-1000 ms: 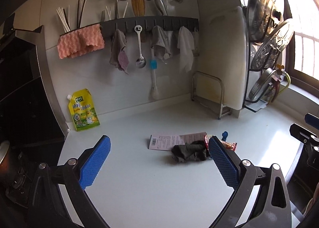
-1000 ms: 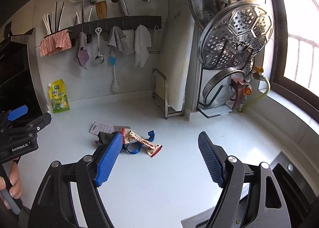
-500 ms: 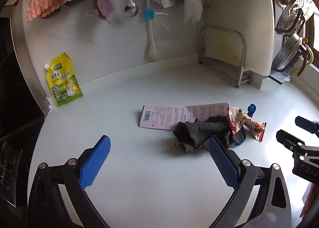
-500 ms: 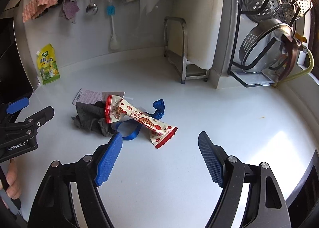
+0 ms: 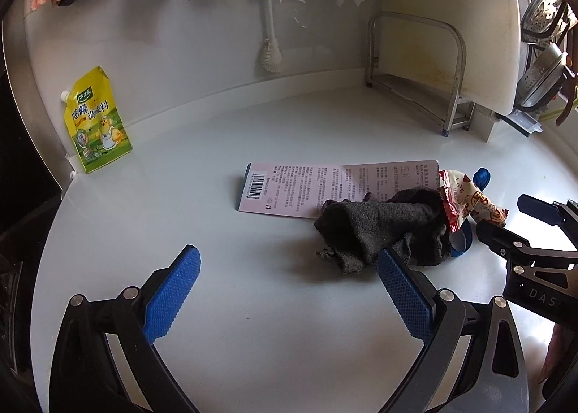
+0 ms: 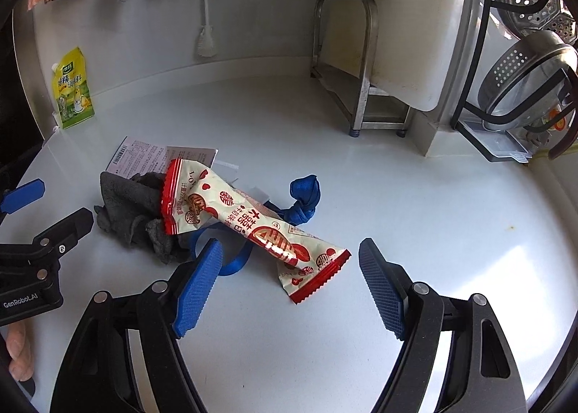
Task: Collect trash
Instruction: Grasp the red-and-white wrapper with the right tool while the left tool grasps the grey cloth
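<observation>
Both sets of jaws stand wide, nothing between the pads. My right gripper (image 6: 287, 283) hangs just above the worktop (image 6: 451, 218), its left pad nearly over the blue strap (image 6: 301, 196), with the near end of the wrapper (image 6: 253, 218) lying in the gap ahead. My left gripper (image 5: 287, 292) sits low too, its right pad just short of the rag (image 5: 383, 229).

The trash is one heap mid-worktop; I take the wrapper as landmark. It lies on top, slanting, its far end propped on the rag and its near end flat on the surface. I judge it light, crinkly film, slick and probably empty or nearly so. The best hold looks like the near crimped end, pinched across the flat.

Left of the wrapper: the rag, dark, soft and limp. It should bunch easily; grab a raised fold.

Under and right of the wrapper: the strap, knotted, floppy. The knot gives the best purchase.

Behind the wrapper: a card (image 5: 318, 185), flat and thin, partly under the rag. It will be hard to pinch off the surface; a slide to the edge may be needed.

Writing: the wrapper reads "LOVE" plus red Chinese characters and hearts. The card carries a barcode and fine print too small to read. The left gripper's body shows "GenRobot.AI". Far left of the wrapper, at the wall, a yellow pouch (image 5: 96, 120) bears Chinese lettering and a chick.
</observation>
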The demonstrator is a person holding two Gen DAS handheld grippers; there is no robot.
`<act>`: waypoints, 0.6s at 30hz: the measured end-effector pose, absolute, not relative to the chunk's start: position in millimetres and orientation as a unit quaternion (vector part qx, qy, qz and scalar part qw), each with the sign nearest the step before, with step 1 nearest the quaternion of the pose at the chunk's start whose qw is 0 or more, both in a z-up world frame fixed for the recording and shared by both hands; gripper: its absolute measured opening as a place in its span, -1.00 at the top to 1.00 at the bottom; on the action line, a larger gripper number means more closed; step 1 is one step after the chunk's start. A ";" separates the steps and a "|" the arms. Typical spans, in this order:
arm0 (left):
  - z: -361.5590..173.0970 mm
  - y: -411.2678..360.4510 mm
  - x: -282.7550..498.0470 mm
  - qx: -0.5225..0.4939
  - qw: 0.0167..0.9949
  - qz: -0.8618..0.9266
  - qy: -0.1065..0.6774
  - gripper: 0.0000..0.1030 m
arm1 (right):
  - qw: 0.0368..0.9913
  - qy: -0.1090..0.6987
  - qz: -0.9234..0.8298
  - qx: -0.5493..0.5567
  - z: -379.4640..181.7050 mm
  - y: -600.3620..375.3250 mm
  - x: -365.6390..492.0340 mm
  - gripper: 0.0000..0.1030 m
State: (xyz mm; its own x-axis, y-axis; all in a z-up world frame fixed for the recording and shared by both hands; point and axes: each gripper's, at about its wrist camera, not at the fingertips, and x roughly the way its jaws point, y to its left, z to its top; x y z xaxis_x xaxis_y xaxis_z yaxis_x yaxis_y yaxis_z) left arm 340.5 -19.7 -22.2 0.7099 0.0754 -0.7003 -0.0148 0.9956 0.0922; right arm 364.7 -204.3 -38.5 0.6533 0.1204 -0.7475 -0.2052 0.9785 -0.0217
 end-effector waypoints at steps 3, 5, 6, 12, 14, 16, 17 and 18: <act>-23.8 -18.7 343.4 0.037 0.922 0.022 0.385 -0.88 | 0.905 0.410 0.091 -0.058 -41.5 -199.1 371.4 -0.35; -24.4 -18.1 345.2 0.033 0.921 0.020 0.388 -0.88 | 0.902 0.417 0.092 -0.067 -43.4 -195.8 373.7 0.06; -24.4 -18.1 345.8 0.032 0.921 0.019 0.389 -0.88 | 0.901 0.419 0.093 -0.067 -44.1 -195.7 374.4 0.11; -14.8 -23.2 343.9 0.041 0.924 0.017 0.380 -0.88 | 0.903 0.416 0.103 -0.019 -33.8 -206.4 365.0 0.75; -11.0 -25.4 344.9 0.036 0.925 0.010 0.379 -0.88 | 0.906 0.410 0.101 0.006 -28.9 -214.3 359.3 0.79; -10.1 -29.2 347.5 0.031 0.924 0.002 0.382 -0.88 | 0.909 0.405 0.097 0.024 -24.2 -221.4 352.3 0.80; -10.6 -31.1 348.7 0.029 0.922 -0.001 0.385 -0.88 | 0.911 0.401 0.095 0.030 -21.6 -225.5 348.3 0.80; -11.4 -33.3 349.5 0.026 0.922 -0.004 0.387 -0.88 | 0.913 0.396 0.091 0.035 -18.7 -229.0 344.4 0.80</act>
State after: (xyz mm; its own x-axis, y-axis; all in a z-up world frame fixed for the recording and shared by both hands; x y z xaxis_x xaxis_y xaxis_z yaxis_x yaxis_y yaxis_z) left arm 349.5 -33.3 -11.4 0.7000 0.0130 -0.7140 0.0278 0.9986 0.0454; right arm 344.4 -229.0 -18.7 0.6696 0.1931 -0.7172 -0.1381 0.9811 0.1352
